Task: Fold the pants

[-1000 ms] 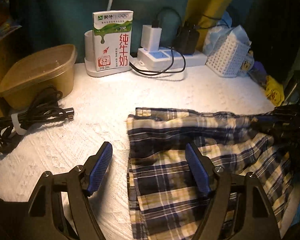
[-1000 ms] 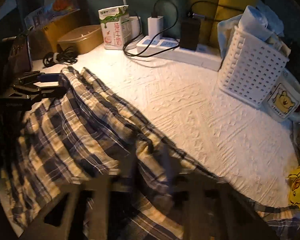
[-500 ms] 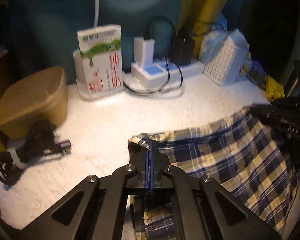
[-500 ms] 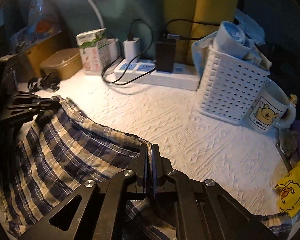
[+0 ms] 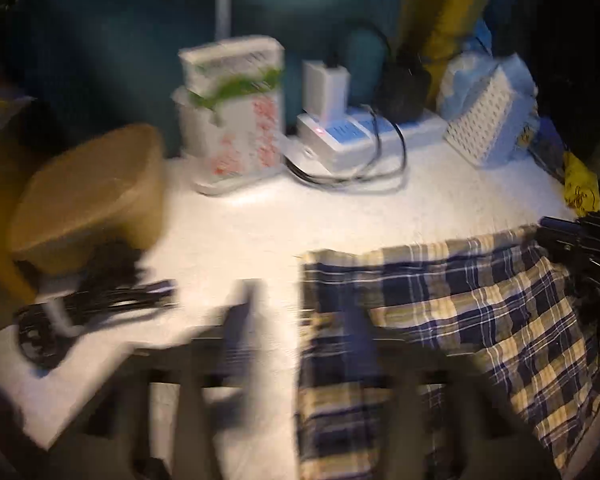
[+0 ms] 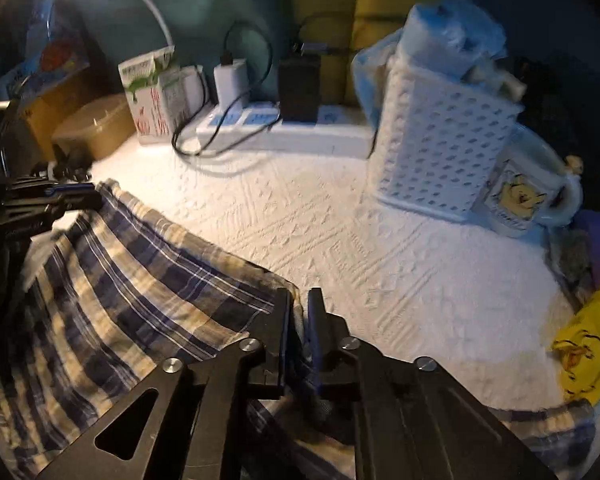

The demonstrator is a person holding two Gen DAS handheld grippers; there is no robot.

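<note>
On the white textured tablecloth (image 6: 340,240), the plaid pants (image 6: 140,280) lie spread; left gripper (image 5: 300,320) jaws are opening wide, straddling the hem, while right gripper (image 6: 298,320) starts parting, fabric between.

A white textured cloth (image 6: 340,232) covers the surface. On it lie the plaid pants (image 6: 132,292), a milk carton (image 6: 152,92), a power strip (image 6: 284,130), a white basket (image 6: 440,140), a mug (image 6: 520,196) and a tan lidded box (image 6: 94,126). Beside the box lies what seems a coiled black cable (image 5: 96,300), blurred.
</note>
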